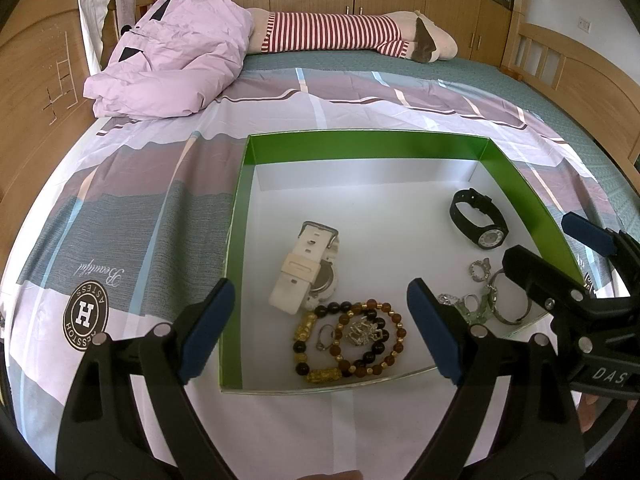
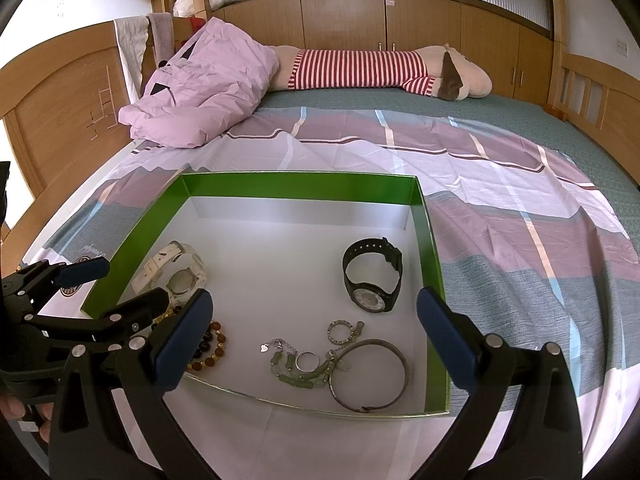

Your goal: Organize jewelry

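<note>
We hold both grippers, left gripper (image 1: 320, 336) and right gripper (image 2: 314, 344), wide open and empty over the box's (image 2: 434, 280) near edge; best approach the silver bangle (image 2: 370, 376) squarely, pinching its rim.

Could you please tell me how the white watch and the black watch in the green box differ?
The white watch looks bulkier than the slimmer black watch. The white watch lies toward the box's left side beside the bead bracelets; the black watch sits apart near the right wall. Both have closed straps.
</note>
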A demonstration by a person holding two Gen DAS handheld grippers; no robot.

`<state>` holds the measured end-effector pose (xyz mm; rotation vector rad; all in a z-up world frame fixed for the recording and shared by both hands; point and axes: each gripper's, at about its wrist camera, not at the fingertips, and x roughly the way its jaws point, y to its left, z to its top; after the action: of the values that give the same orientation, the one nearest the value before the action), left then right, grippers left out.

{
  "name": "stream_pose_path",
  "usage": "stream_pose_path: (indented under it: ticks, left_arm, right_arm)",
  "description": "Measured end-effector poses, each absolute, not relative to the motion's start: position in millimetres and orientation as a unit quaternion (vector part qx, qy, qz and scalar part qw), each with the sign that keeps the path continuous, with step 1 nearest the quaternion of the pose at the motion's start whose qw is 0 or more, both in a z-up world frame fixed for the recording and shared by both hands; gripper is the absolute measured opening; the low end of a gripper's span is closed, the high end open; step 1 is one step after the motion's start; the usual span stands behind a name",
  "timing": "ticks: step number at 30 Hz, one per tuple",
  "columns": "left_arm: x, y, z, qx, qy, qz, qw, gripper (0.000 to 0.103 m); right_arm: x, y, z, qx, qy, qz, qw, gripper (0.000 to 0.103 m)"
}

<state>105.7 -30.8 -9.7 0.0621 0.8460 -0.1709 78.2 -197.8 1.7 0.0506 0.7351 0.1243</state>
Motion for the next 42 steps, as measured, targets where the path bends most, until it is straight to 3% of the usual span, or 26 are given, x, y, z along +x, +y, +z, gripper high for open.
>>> stream_pose_path:
  ticks: [35,42]
  left_arm:
    - [103.9,-35.1,-10.4,0.032,0.407,-0.068,0.910,0.089]
    - [99.8,-43.1,-6.8,0.041,0.409,-0.092,0.907,0.092]
  right_arm:
    - [77.2,-198.7,5.3,0.012,0.351,0.052,0.935,0.102]
    - [79.7,-231.2,8.8,0.071,0.351,0.042,0.933,0.102]
